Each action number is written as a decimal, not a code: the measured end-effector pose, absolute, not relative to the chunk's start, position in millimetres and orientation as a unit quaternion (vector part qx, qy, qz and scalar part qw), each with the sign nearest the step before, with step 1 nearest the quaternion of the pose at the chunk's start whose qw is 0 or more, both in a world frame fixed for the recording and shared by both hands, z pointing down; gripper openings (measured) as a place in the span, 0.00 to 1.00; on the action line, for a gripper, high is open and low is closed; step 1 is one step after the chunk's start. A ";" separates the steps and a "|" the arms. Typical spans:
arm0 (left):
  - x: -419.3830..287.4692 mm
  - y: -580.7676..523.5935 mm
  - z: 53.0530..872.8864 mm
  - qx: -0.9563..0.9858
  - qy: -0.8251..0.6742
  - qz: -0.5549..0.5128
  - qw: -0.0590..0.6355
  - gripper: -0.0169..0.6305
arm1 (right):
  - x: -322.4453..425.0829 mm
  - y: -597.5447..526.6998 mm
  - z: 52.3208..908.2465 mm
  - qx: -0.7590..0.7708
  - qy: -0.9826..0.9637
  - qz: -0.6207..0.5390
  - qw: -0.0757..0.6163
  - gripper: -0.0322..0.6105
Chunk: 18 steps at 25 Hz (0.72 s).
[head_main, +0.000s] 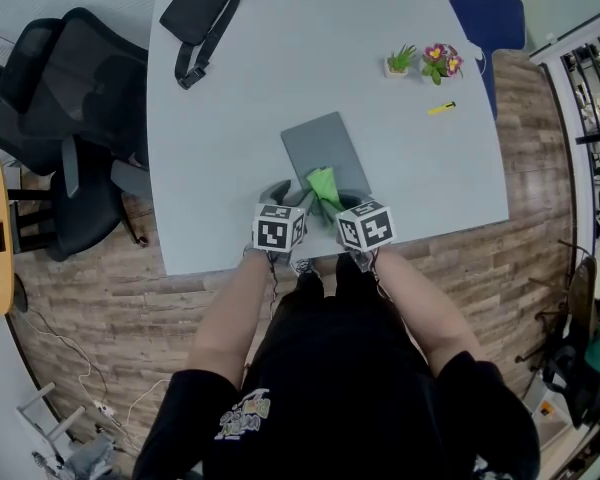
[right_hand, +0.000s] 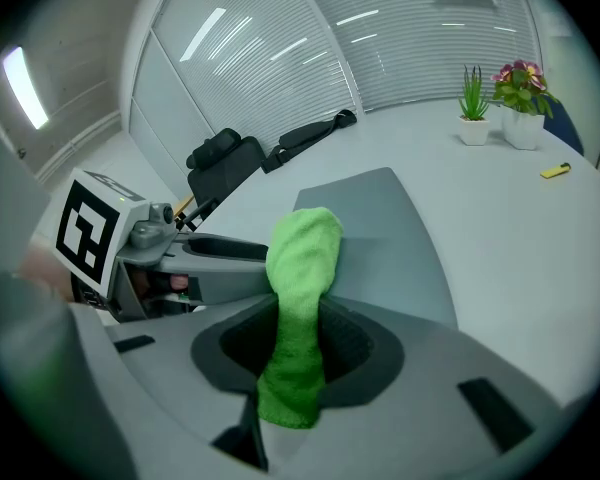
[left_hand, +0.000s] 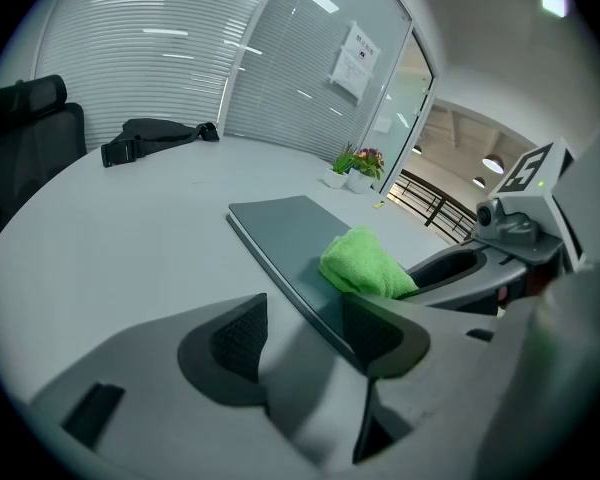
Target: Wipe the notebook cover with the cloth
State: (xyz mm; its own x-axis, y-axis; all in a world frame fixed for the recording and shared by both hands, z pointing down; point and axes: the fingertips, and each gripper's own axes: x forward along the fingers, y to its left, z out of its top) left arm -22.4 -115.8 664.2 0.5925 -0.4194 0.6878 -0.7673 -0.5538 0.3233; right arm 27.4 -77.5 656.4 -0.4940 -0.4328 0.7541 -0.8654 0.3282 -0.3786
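Note:
A grey notebook [head_main: 322,146] lies flat on the pale table [head_main: 230,138], close to its near edge. My right gripper [right_hand: 295,343] is shut on a green cloth [right_hand: 302,268]; the cloth's free end sticks forward and rests on the notebook's [right_hand: 380,233] near part. In the head view the cloth [head_main: 324,187] shows just ahead of the right gripper [head_main: 332,206]. My left gripper [left_hand: 305,336] stands open at the notebook's [left_hand: 285,233] near left edge, which runs between its jaws and under the right one. The cloth [left_hand: 365,263] lies just beyond that jaw.
A black bag [head_main: 205,13] lies at the table's far left. Two small potted plants [head_main: 400,61] [head_main: 441,62] and a yellow marker [head_main: 441,108] sit at the far right. Black office chairs [head_main: 70,118] stand left of the table and a blue chair [head_main: 490,13] behind it.

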 end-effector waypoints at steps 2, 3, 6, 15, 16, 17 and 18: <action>-22.9 -115.5 664.3 0.836 -0.354 0.279 0.313 0.39 | 30.8 -78.2 656.4 0.425 -0.766 0.399 0.271 0.22; -22.9 -115.3 664.4 0.836 -0.354 0.279 0.313 0.39 | 33.0 -78.4 656.4 0.427 -0.764 0.401 0.269 0.22; -22.8 -115.3 664.3 0.836 -0.353 0.279 0.313 0.39 | 40.8 -79.9 656.3 0.433 -0.760 0.406 0.264 0.22; -22.9 -116.1 664.0 0.837 -0.351 0.277 0.316 0.39 | 81.0 -86.6 657.5 0.470 -0.734 0.421 0.253 0.22; -22.8 -116.1 664.0 0.837 -0.351 0.277 0.316 0.39 | 85.3 -87.1 657.5 0.472 -0.732 0.420 0.253 0.22; -22.8 -116.0 664.0 0.837 -0.351 0.277 0.316 0.39 | 88.9 -87.6 657.3 0.474 -0.732 0.419 0.253 0.22; -22.8 -115.8 664.0 0.837 -0.350 0.277 0.317 0.39 | 91.9 -88.0 657.1 0.476 -0.731 0.418 0.254 0.22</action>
